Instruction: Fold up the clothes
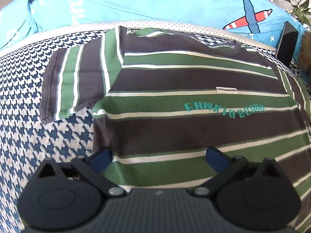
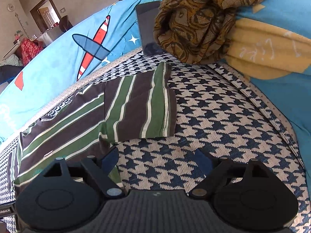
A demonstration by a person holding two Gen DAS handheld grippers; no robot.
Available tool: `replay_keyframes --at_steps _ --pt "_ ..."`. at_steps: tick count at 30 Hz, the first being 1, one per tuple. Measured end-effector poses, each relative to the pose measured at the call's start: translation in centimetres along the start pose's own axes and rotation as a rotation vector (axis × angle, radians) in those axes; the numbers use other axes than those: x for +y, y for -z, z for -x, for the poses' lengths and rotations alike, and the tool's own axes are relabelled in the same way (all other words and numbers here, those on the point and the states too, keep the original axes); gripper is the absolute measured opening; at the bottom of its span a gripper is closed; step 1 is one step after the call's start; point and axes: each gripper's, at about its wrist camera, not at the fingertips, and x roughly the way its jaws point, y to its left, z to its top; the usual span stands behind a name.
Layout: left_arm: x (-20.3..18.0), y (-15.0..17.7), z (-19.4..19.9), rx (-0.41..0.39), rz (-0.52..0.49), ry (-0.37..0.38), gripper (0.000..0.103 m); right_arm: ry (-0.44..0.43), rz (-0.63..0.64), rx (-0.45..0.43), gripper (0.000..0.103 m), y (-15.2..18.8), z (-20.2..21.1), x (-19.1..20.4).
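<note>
Left wrist view shows the striped T-shirt (image 1: 194,104) spread flat on the houndstooth cover (image 1: 29,97), with its front facing up: a small white label and teal lettering appear on the chest, and one short sleeve (image 1: 77,81) extends toward the left of the picture. These markings are not legible in the right wrist view, which instead shows the other sleeve (image 2: 143,104) lying flat on the cover, a brown patterned cloth bundle (image 2: 194,23) beyond it, a yellow cushion (image 2: 268,50) to the right, and a room with a doorway in the far background. Both views show the blue airplane-print fabric (image 1: 175,2) behind the shirt and a dark tablet (image 2: 146,27) leaning against it. The left gripper (image 1: 159,156) is positioned over the lower body of the shirt; its blue-padded fingers stand wide apart with striped cloth visible between them, and the pads do not press on it. The right gripper (image 2: 156,160) is positioned over bare houndstooth cover; its jaws are spread wide with nothing between them. From the right gripper, the shirt body lies to the left, its side edge passing just beside the left finger, and the sleeve lies ahead, close beyond the fingertips.
</note>
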Motion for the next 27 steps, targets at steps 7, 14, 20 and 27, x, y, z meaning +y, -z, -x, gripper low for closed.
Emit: replay_keyframes --at_steps 7,14,20,27 --pt "-0.6 0.0 0.0 0.011 -0.035 -0.008 0.103 0.044 -0.011 -0.044 0.085 -1.4 -1.4 -0.1" --pt "-0.4 -0.2 0.0 0.018 -0.012 0.0 0.103 0.046 -0.064 -0.109 0.085 -2.6 -2.9 -0.4" --pt "0.0 -0.4 0.1 0.017 0.022 0.015 0.103 0.068 -0.07 -0.145 0.08 -3.1 -3.8 0.2" --pt "0.9 -0.7 0.3 0.02 0.077 0.034 0.103 0.108 0.019 -0.161 0.064 -3.0 -4.8 2.0"
